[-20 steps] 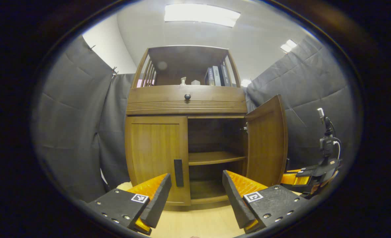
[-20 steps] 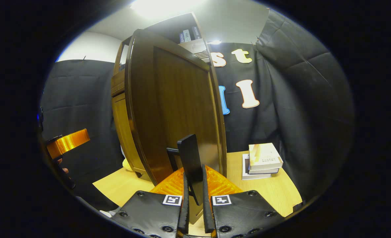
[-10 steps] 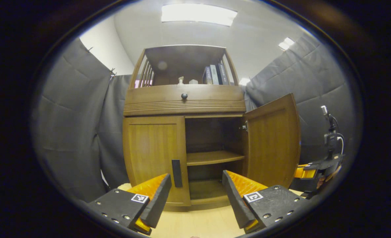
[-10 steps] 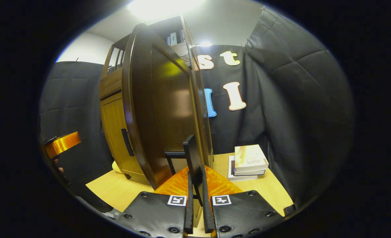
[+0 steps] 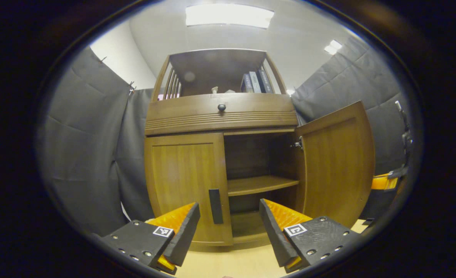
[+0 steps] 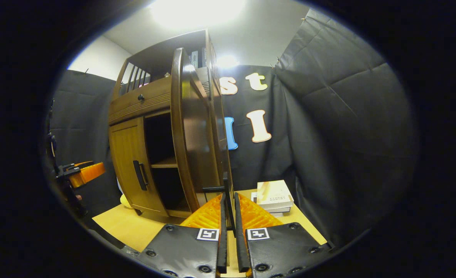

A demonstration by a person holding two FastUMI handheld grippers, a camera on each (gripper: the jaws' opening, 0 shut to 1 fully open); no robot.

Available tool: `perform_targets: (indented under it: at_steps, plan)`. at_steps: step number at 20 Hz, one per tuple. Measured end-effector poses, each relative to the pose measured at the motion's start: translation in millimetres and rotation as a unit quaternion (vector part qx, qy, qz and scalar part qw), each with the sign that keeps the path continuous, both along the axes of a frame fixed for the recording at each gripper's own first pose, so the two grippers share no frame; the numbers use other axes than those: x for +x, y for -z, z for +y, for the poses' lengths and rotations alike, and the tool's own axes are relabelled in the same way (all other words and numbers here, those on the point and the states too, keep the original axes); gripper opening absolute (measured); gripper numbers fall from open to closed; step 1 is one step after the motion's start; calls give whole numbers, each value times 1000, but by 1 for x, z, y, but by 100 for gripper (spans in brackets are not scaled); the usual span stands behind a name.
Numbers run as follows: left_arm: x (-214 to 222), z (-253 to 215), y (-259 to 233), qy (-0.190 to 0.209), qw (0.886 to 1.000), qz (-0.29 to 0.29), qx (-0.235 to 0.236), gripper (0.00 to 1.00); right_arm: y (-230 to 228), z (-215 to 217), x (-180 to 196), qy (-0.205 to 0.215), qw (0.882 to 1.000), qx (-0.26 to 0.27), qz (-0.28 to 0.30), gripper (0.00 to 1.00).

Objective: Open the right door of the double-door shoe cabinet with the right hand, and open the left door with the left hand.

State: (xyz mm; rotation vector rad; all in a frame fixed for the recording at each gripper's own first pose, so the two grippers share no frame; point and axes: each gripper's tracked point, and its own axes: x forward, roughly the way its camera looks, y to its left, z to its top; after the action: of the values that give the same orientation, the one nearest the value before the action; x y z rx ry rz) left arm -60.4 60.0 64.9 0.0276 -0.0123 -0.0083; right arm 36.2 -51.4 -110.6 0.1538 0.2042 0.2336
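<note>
The right door [image 5: 334,162] of the shoe cabinet [image 5: 220,116] stands swung wide; the right gripper [image 6: 230,210] seems to pinch its handle [image 6: 225,185] between nearly closed fingers. The left door [image 5: 185,181] is shut. The left gripper [image 5: 228,222], fingers spread, should straddle the door's handle [image 5: 215,200] squarely, then pull along the hinge arc.

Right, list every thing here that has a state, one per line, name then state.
right door: swung wide open
right door handle: clamped between the right gripper's fingers
left door: closed
left door handle: untouched
drawer: closed
left gripper: open, short of the left door handle
right gripper: shut on the right door handle
</note>
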Motion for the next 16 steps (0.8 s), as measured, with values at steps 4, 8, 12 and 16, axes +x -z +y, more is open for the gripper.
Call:
perform_targets:
  at_steps: [4,8,12,16]
  plan:
    - [4,4,12,2,1000,3,2,90,-24,-6,-18,22,999,-18,-22,30]
    - [19,8,13,2,1000,6,8,90,-40,-16,-34,63,996,-46,-42,92]
    - [26,12,24,0,1000,19,0,90,-47,-21,-52,89,994,-47,-44,92]
    - [37,12,30,-1,1000,27,0,87,-51,-29,-62,111,991,-59,-46,96]
